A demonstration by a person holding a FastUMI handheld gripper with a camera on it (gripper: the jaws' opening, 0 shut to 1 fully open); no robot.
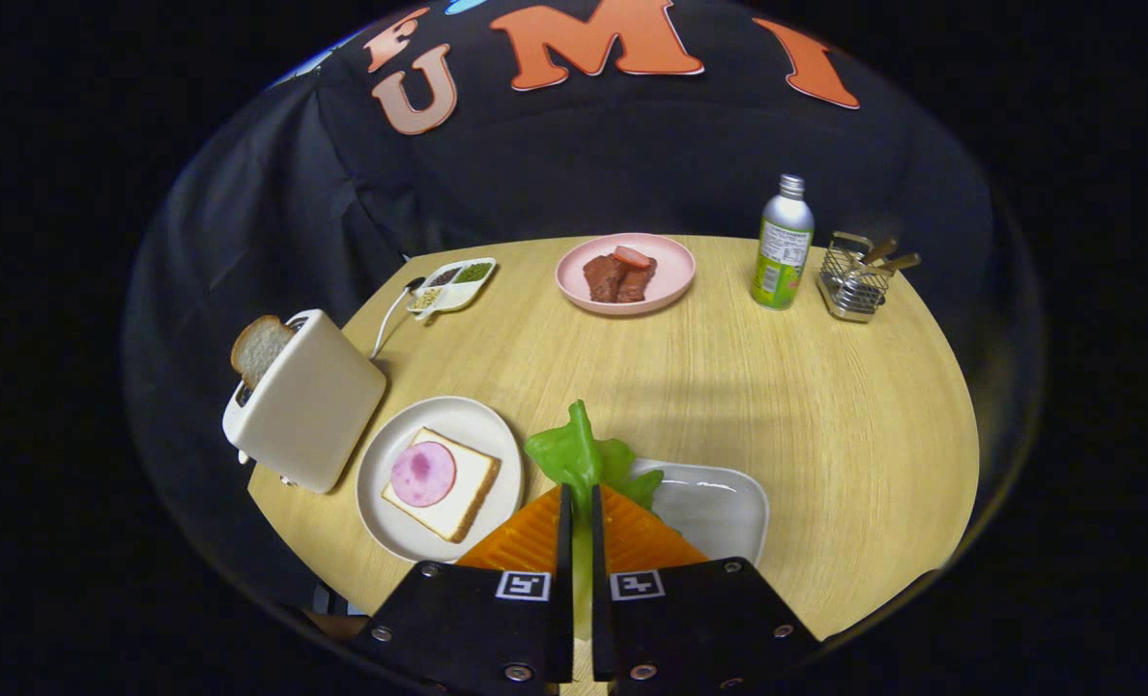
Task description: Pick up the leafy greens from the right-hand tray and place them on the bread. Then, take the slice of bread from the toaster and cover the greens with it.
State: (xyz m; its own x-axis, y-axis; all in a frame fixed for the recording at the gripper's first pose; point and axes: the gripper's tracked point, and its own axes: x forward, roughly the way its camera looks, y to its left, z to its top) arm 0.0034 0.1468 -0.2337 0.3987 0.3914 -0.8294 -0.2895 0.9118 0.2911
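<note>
My gripper (580, 503) is shut on the leafy greens (579, 456), a bright green leaf that sticks up from between the fingertips, lifted above the left end of the white tray (719, 503). Just left of the fingers a round white plate (395, 464) carries a slice of bread (463, 483) topped with a pink round of ham (423, 474). Further left stands a cream toaster (308, 411) with a second bread slice (258, 348) poking out of its slot.
At the far side of the round wooden table (777, 406) sit a pink plate of meat (625, 273), a divided condiment dish (450, 284), a green-labelled bottle (783, 246) and a wire cutlery basket (854, 280). The toaster's cord (388, 319) runs toward the condiment dish.
</note>
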